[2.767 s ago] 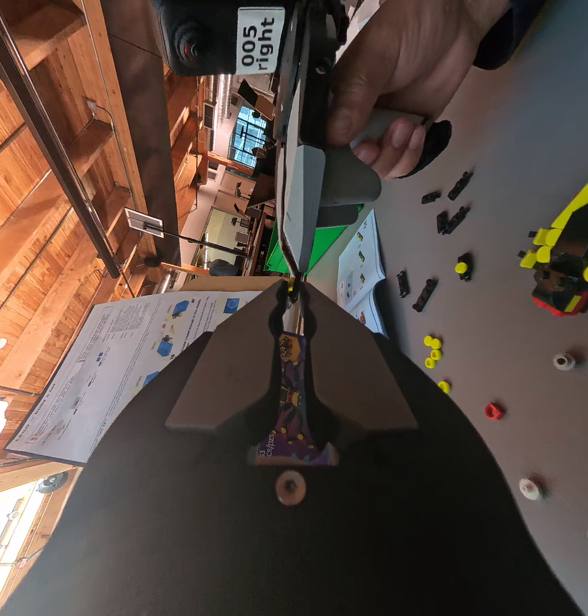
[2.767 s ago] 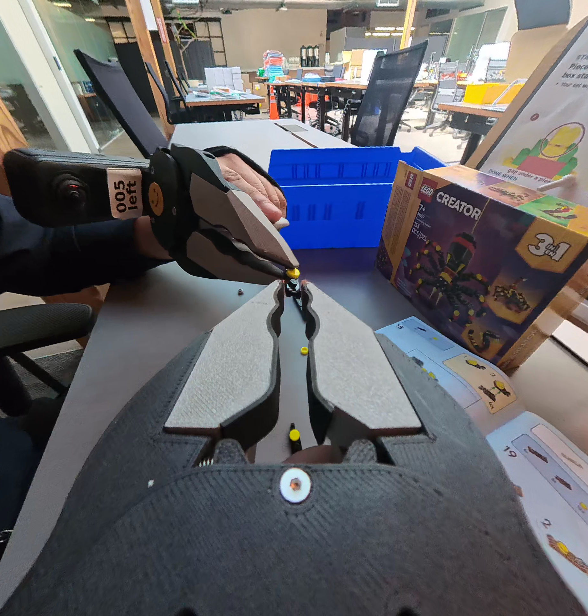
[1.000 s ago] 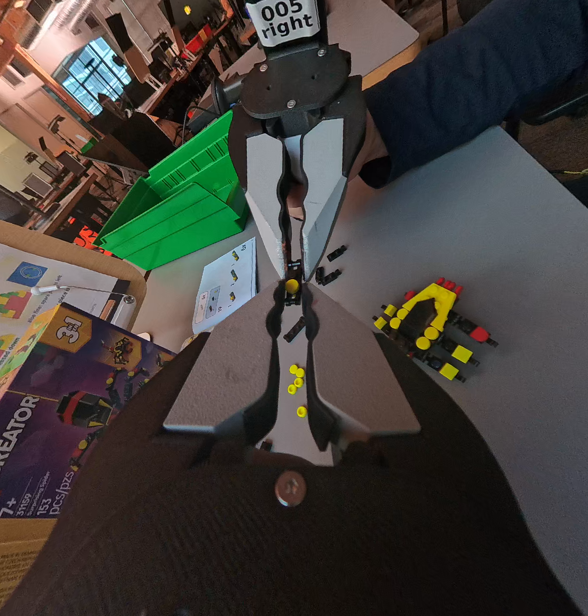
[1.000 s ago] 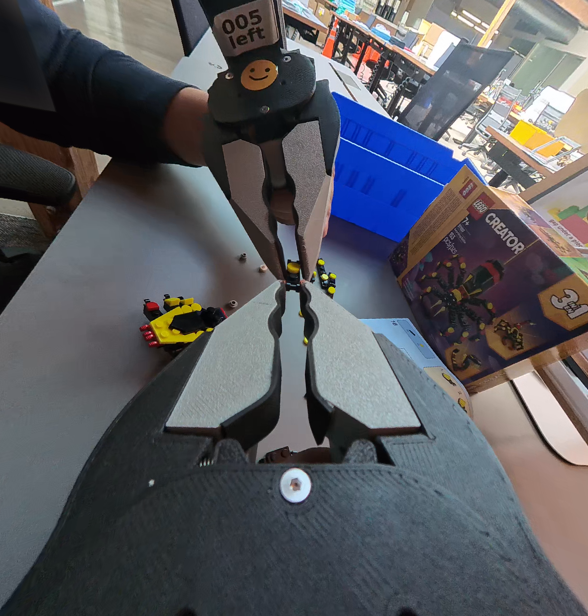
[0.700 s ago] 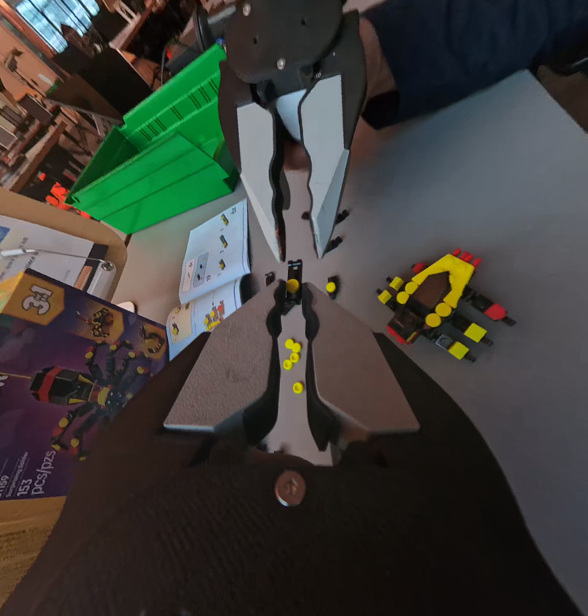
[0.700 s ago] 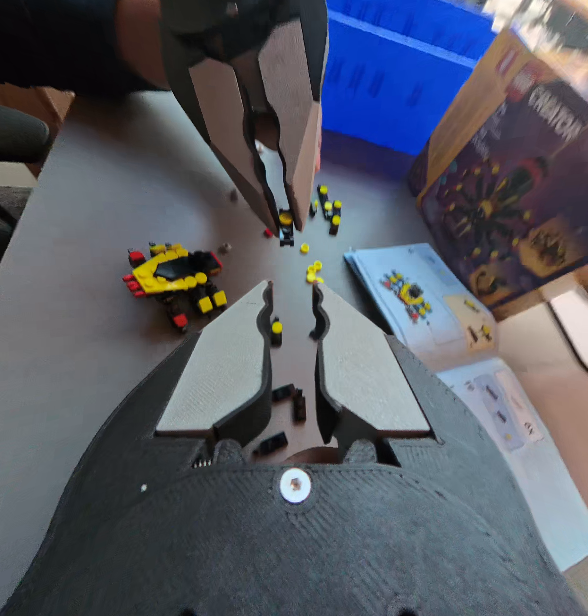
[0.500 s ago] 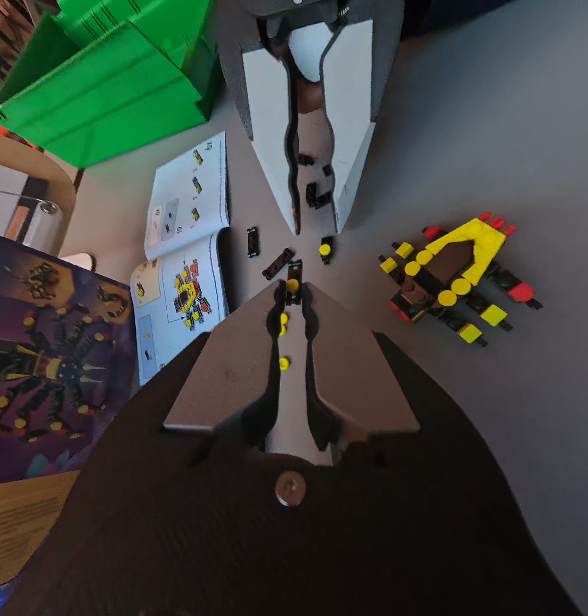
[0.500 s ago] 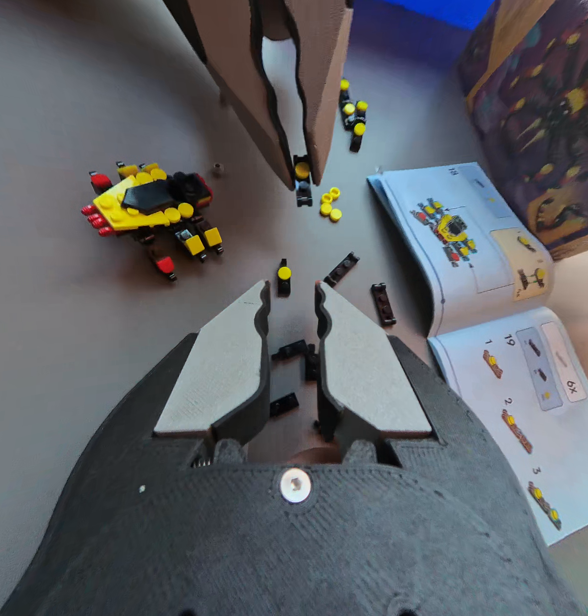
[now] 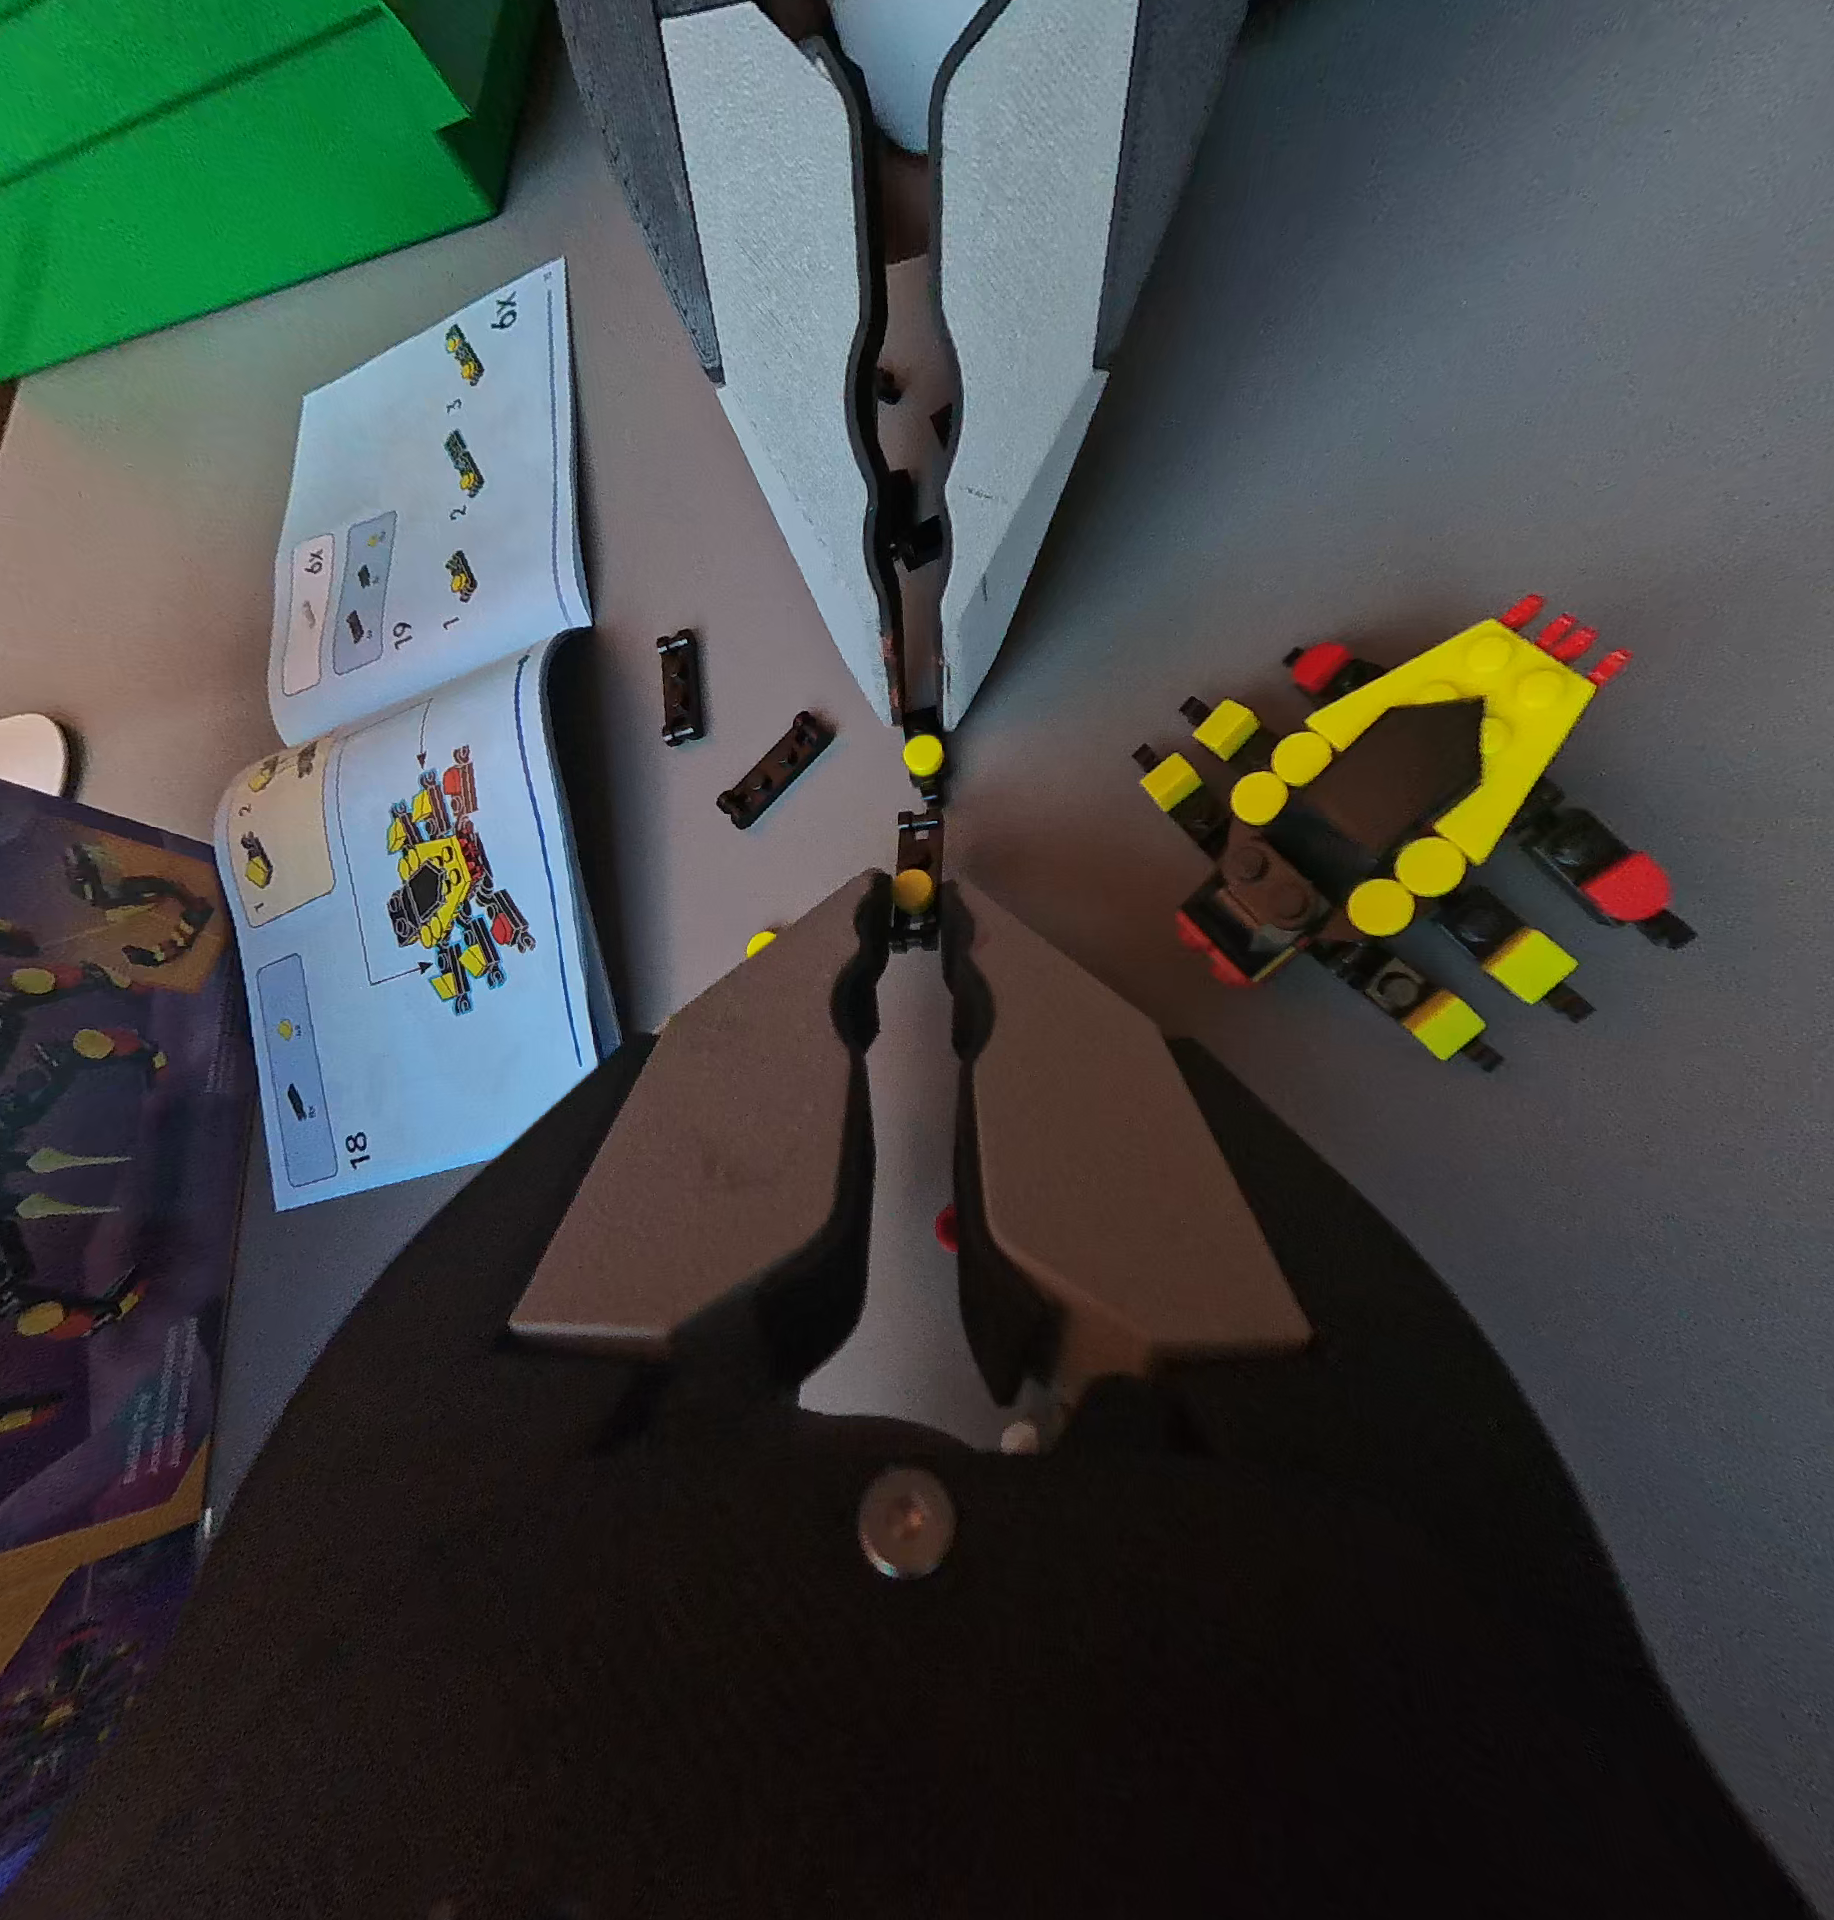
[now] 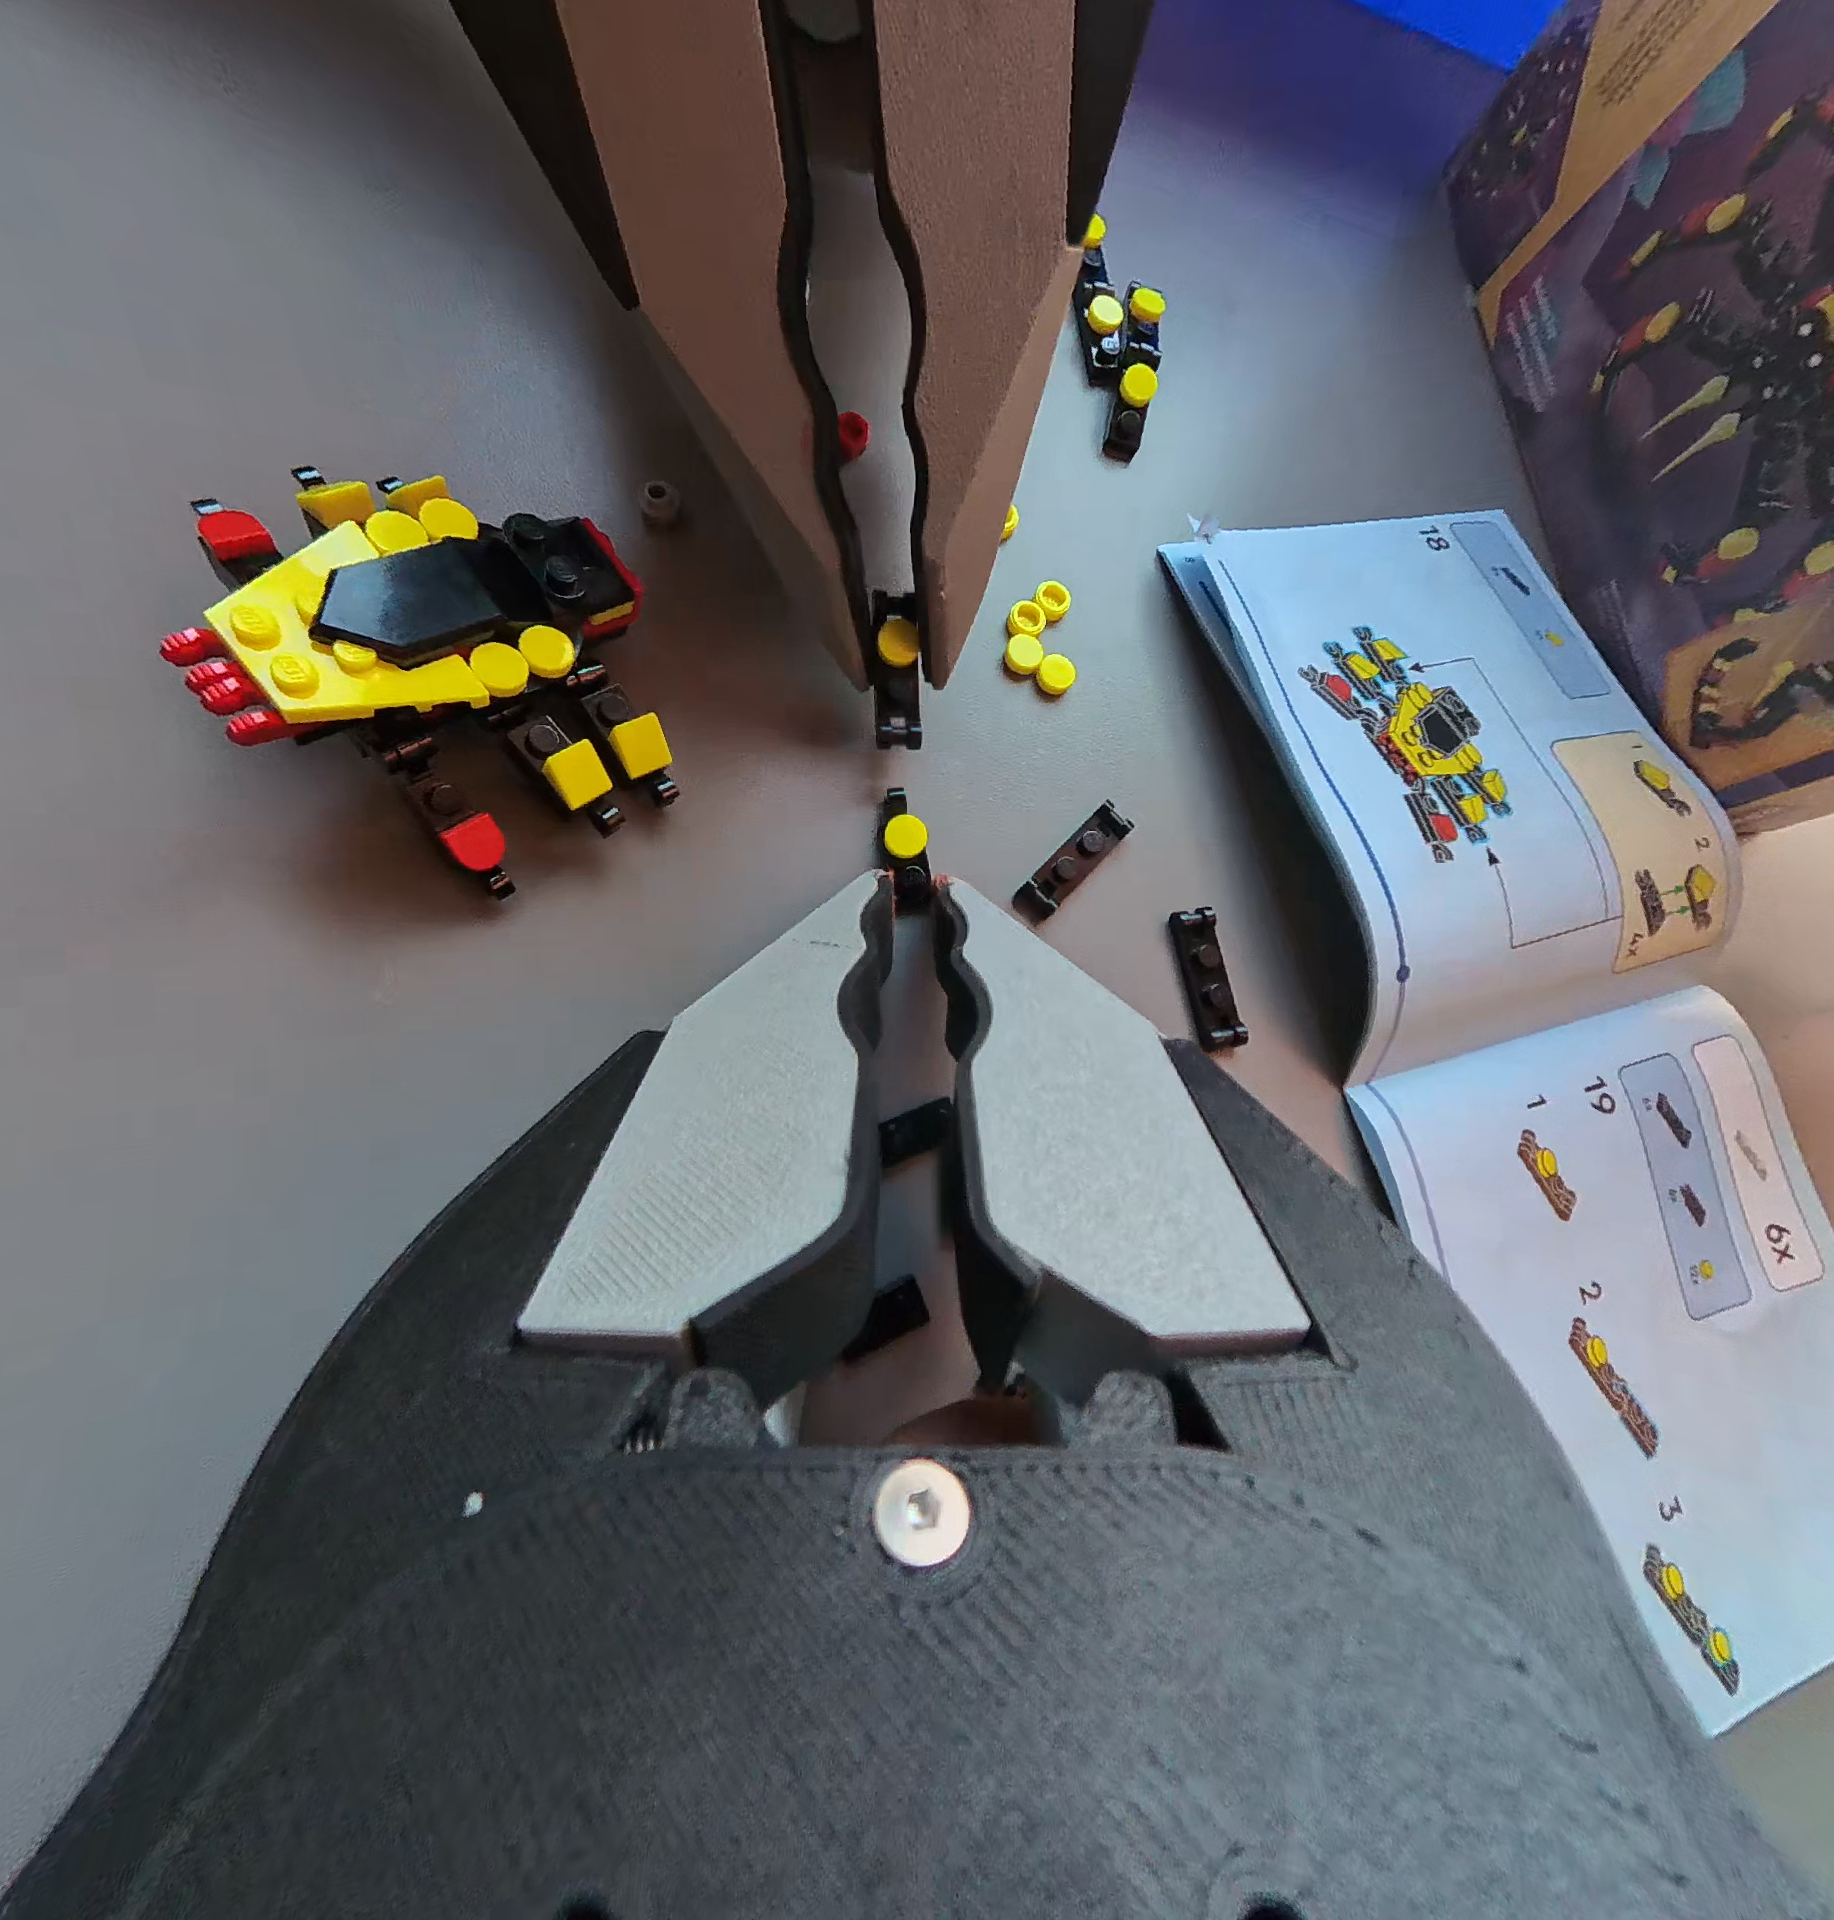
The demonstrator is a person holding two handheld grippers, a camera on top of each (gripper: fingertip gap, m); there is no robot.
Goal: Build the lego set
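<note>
My left gripper [image 9: 913, 906] is shut on a small black leg piece with a yellow round tile [image 9: 913, 888]. It points down at the grey table. My right gripper [image 10: 908, 885] is shut on the end of a second black piece with a yellow tile [image 10: 905, 836] that lies low at the table. The two pieces face each other end to end with a small gap. The right gripper's piece also shows in the left wrist view [image 9: 921, 753]. The yellow, black and red spider body [image 10: 425, 623] sits to the left in the right wrist view.
Loose black plates [image 10: 1074, 857] and yellow round tiles [image 10: 1038, 634] lie near the tips. Finished leg pieces [image 10: 1121, 332] lie farther back. An open instruction booklet [image 10: 1464, 779], the set's box [image 10: 1723, 364] and a green bin [image 9: 196, 156] stand around.
Both grippers tilted down toward the table. The right gripper let go of the piece it shared with the left, opened, then shut on another black and yellow piece on the table.
</note>
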